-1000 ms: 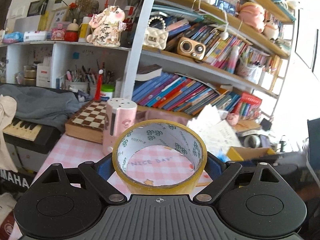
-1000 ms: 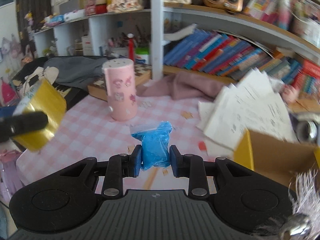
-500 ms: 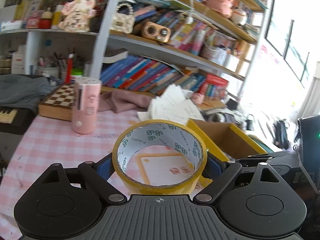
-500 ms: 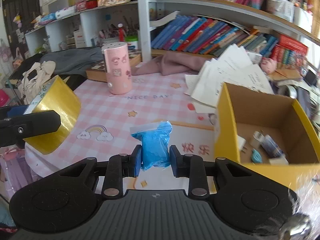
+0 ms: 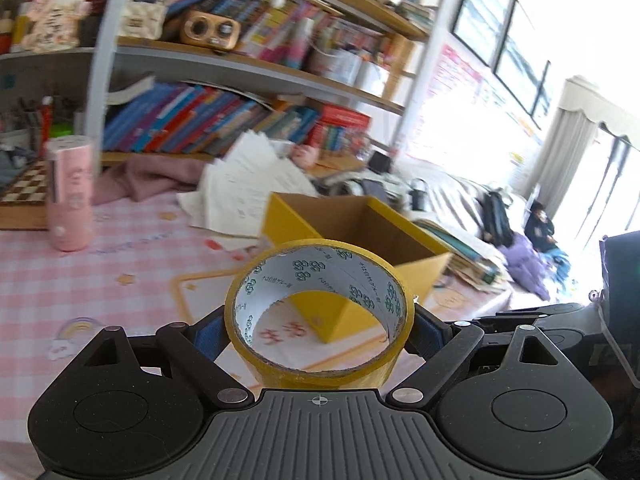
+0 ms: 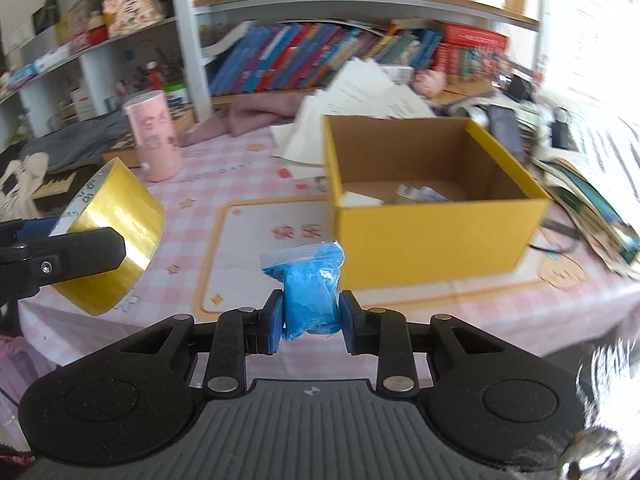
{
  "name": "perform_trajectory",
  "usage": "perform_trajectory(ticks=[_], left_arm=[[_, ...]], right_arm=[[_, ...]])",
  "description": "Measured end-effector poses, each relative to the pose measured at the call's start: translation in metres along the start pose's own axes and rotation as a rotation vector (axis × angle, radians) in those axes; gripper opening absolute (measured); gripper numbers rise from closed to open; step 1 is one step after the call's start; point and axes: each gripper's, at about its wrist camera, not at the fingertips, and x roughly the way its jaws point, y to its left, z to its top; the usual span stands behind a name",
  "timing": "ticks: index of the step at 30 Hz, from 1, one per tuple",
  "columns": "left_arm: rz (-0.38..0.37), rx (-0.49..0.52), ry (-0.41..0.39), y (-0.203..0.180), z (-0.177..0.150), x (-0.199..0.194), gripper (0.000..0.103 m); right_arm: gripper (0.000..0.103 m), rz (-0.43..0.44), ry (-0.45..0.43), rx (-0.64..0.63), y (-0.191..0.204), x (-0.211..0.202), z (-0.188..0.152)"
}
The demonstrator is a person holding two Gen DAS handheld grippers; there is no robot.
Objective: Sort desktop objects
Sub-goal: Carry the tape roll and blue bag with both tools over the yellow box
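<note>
My left gripper [image 5: 318, 326] is shut on a yellow tape roll [image 5: 280, 368] and holds it above the pink checked tablecloth, left of the yellow cardboard box [image 5: 352, 312]. The roll also shows in the right wrist view [image 6: 116, 240], at the far left. My right gripper [image 6: 308, 316] is shut on a blue bag of soft blue stuff [image 6: 310, 284], in the air just in front of the box [image 6: 436, 236]. The box is open at the top and holds a few small items [image 6: 416, 194].
A pink cylinder [image 6: 154, 142] stands at the back left of the table. Loose papers [image 6: 360, 96] and a pink cloth [image 6: 260, 114] lie behind the box. Bookshelves rise behind. Stacked books [image 6: 592, 196] lie right of the box.
Both grippers have swung right and nearer to the yellow box, each still holding its object. The box is now larger and more central in both views.
</note>
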Motion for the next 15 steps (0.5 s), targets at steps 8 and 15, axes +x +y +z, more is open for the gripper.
perform_trajectory(ticks=[8,15], left_arm=[[-0.097,0.054,0.044,-0.032,-0.001,0.026,0.092],[-0.128,0.102,0.05,-0.057,0.007,0.046,0.092]], right_arm=[[0.027,-0.082,0.009,0.102,-0.04,-0.017,-0.017],[0.027,-0.111,0.007,0.144,-0.071,-0.019,-0.015]])
